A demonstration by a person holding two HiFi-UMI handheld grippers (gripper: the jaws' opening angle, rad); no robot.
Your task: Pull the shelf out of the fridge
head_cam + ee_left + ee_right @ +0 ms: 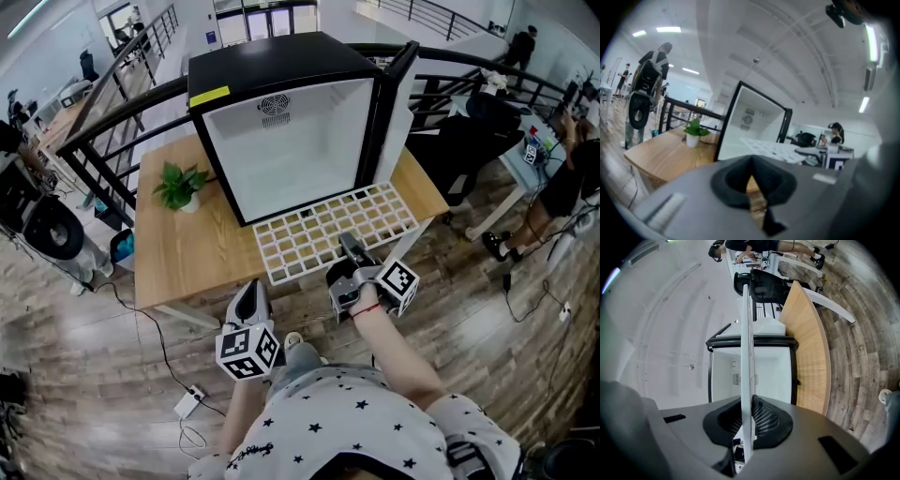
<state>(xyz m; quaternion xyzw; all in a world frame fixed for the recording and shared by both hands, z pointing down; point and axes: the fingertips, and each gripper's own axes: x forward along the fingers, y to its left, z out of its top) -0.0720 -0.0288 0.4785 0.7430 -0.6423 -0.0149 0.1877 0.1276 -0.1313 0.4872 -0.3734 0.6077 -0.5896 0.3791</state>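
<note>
"Head view: where does the shelf (319, 230) lie?"

"Drawn out in front of the open fridge (281, 122), flat over the surface (187, 253), its near edge past the surface's front edge. Whether its far edge sits inside the fridge cannot be told."

"And the right gripper (346, 241)?"

"Clamped on the shelf's near edge. From above its body hides the pads. The right gripper view shows the shelf edge-on, a thin white strip pinched between them, its grid lost."

"The left gripper (255, 287)?"

"Low, just off the surface's front edge, apart from the shelf. The left gripper view shows its pads together on nothing, and its body cuts off the surface's near part."
</note>
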